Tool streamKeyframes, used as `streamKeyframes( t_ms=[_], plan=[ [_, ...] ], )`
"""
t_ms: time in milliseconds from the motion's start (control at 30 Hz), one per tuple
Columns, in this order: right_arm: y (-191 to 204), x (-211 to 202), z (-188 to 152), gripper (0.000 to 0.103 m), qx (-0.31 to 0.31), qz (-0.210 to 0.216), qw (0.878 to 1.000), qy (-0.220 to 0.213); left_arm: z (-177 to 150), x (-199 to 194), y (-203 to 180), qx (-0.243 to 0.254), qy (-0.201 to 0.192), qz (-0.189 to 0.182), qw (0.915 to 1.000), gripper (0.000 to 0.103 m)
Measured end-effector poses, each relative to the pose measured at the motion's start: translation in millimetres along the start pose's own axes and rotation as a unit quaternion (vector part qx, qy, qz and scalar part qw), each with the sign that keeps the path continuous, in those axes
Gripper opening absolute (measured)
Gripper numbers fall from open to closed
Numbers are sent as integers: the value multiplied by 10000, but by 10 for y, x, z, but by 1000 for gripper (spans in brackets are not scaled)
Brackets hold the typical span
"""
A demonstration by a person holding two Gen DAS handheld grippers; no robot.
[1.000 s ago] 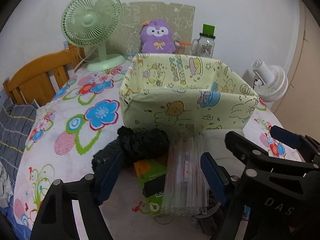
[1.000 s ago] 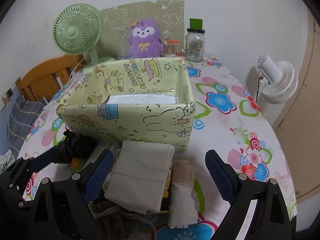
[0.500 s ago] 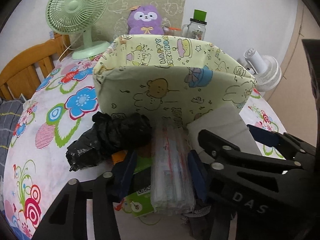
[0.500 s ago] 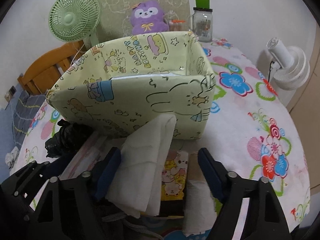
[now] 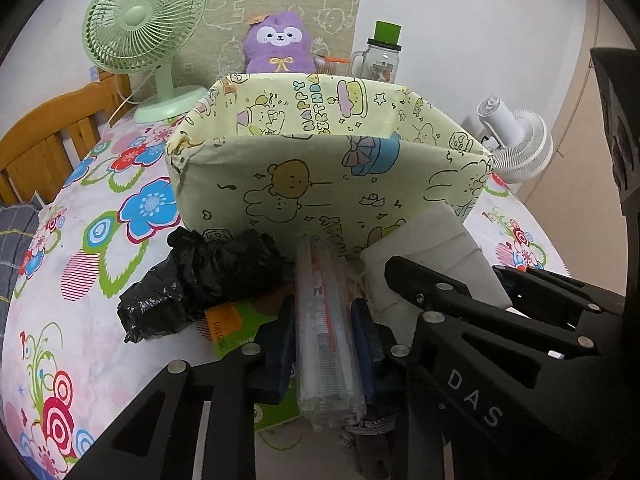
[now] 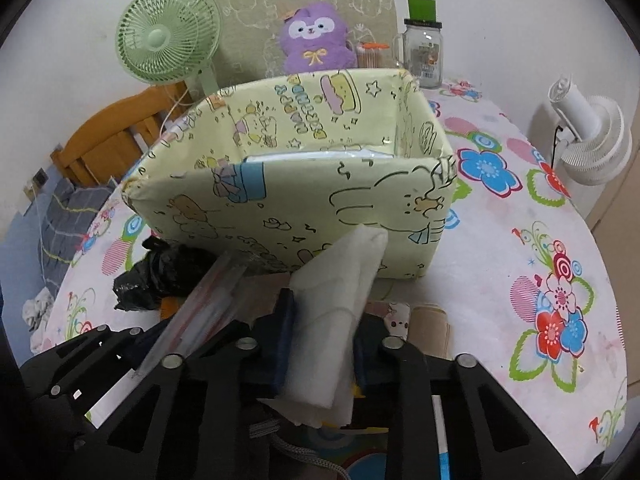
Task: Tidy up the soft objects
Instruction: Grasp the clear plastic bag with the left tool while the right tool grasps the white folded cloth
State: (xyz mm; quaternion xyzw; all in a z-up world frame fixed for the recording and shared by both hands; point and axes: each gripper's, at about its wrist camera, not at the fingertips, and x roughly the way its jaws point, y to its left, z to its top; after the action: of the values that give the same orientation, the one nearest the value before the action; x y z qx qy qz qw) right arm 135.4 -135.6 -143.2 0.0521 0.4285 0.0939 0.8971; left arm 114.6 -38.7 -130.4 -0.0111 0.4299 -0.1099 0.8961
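Clear plastic packet [image 5: 326,332] stands on edge betw. the blue pads of the left tongs [image 5: 325,340], which are pinched tight on it, w/ its far end touching the box wall ahead. Right tongs [image 6: 320,344] are closing, pads already pressing a folded white cloth [image 6: 340,300] that sticks up and leans toward the box. Straight ahead of both tongs sits the yellow cartoon-print box [image 5: 320,184] on the tabletop [image 6: 500,260] (floral cover); a flat white item lies inside it at the back. Left of the left tongs: crumpled black plastic bag [image 5: 200,276], resting partly on a green-and-orange carton [image 5: 236,320]. Right of the right tongs, near the pads: a beige roll [image 6: 430,320]. Beyond the box: green desk fan [image 5: 144,28], purple plush [image 5: 280,44], glass jar w/ green lid [image 5: 382,60]; far right, a white fan [image 6: 592,140].
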Motion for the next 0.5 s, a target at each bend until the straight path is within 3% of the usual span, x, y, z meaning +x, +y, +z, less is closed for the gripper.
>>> streamKeyframes(
  t_ms=[500],
  plan=[
    [-30, -325, 33, 21, 6, -118, 9992, -386, 37, -238, -31, -21, -324, 57, 9995, 21]
  ],
)
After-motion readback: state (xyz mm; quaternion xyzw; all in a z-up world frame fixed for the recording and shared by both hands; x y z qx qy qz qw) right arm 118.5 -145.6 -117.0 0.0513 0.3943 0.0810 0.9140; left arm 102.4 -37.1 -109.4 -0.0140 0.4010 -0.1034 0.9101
